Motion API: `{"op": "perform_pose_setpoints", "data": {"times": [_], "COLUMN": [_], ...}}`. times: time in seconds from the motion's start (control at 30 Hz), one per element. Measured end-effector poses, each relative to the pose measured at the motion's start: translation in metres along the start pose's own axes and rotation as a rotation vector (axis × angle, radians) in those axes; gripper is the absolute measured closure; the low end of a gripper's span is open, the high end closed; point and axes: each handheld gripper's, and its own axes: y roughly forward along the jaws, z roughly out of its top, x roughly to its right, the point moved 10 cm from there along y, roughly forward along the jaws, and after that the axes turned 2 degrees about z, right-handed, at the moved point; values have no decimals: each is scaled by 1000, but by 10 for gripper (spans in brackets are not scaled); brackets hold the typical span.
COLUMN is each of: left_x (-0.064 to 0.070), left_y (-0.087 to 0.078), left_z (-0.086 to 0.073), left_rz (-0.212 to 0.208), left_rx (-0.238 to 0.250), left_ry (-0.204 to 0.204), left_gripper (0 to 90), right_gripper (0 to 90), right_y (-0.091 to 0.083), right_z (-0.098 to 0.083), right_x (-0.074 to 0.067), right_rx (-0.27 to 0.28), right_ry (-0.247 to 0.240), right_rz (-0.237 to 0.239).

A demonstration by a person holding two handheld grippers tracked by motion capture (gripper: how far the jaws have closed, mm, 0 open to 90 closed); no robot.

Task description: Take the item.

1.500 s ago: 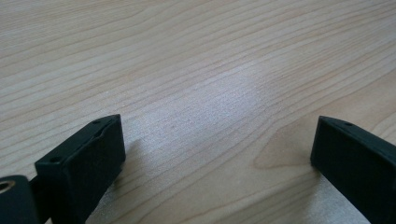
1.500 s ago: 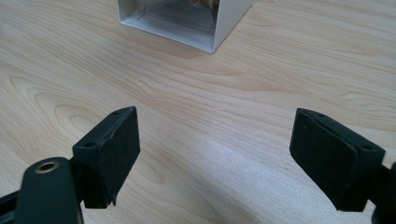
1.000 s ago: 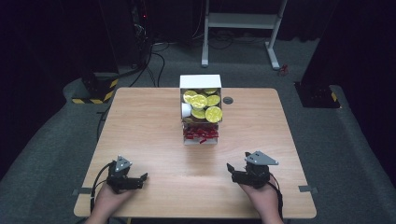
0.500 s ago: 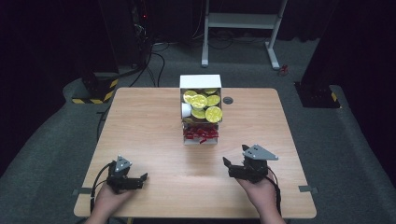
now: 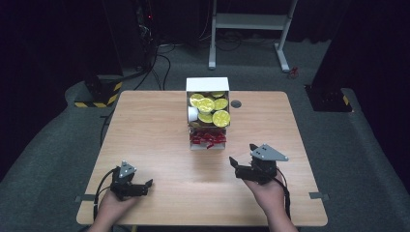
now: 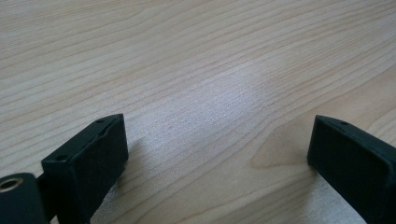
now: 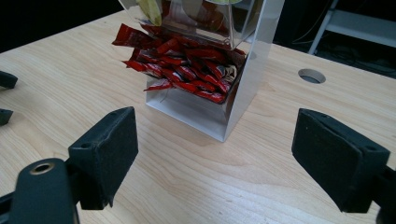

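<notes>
A clear-and-white box [image 5: 208, 84] stands at the middle back of the wooden table [image 5: 150, 130]. Its top tier holds several yellow-lidded cups [image 5: 212, 111]; its open bottom tier holds red sachets [image 5: 208, 138] [image 7: 187, 70]. My right gripper [image 5: 234, 167] [image 7: 215, 140] hovers at the front right, pointing toward the box and a short way from it. Its jaws have just been opening a little and stand open with nothing between them. My left gripper [image 5: 146, 187] [image 6: 217, 140] rests low at the front left, open over bare wood.
A round hole [image 5: 236, 104] [image 7: 312, 75] sits in the tabletop right of the box. Beyond the table stand a white frame [image 5: 251, 21] and a black-and-yellow striped base [image 5: 99, 94] on the grey floor. Bare wood stretches between the grippers and the box.
My right gripper has risen a little and shifted slightly left toward the table's middle. The left gripper and the box have not moved.
</notes>
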Motion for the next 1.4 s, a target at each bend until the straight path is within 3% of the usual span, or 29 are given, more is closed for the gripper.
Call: {"op": "perform_pose_setpoints", "data": {"times": [0.6,0.9,1.4], "left_x": [1,1,0], "left_y": [-1,-1,-1], "left_z": [-1,-1,-1], "left_rz": [-2,-7,-4], "left_rx": [1,-1,0], "left_ry": [6,8,11], "left_gripper": [64,64,64], "right_gripper": [139,136,135], "right_y": [-3,-6,-3], "right_z": [18,43,71], "right_x": [2,-1,-3], "right_rx": [29,72,96], "right_ry": [12,-2,-6], "right_rz": [-12,-11,2]}}
